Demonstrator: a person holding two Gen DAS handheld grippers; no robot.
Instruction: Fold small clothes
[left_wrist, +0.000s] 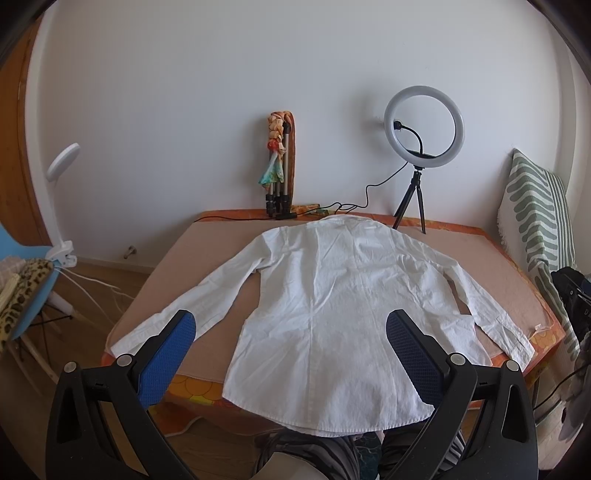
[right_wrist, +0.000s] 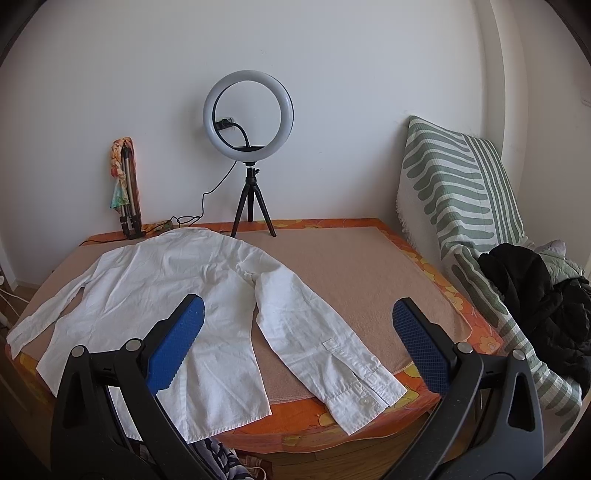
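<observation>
A white long-sleeved shirt (left_wrist: 332, 295) lies flat, back side up, on a table covered by a beige mat (left_wrist: 218, 325), collar toward the wall and both sleeves spread out. Its hem hangs over the near table edge. My left gripper (left_wrist: 290, 325) hovers open above the shirt's lower half, blue pads wide apart, nothing between them. In the right wrist view the shirt (right_wrist: 155, 288) fills the left side, its right sleeve and cuff (right_wrist: 354, 384) reaching the near edge. My right gripper (right_wrist: 297, 317) is open above that sleeve, holding nothing.
A ring light on a small tripod (left_wrist: 423, 129) and a folded tripod with a colourful scarf (left_wrist: 280, 162) stand at the table's far edge, cables between them. A striped cushion (right_wrist: 458, 184) and dark clothes (right_wrist: 535, 288) lie right. A blue chair (left_wrist: 26, 295) stands left.
</observation>
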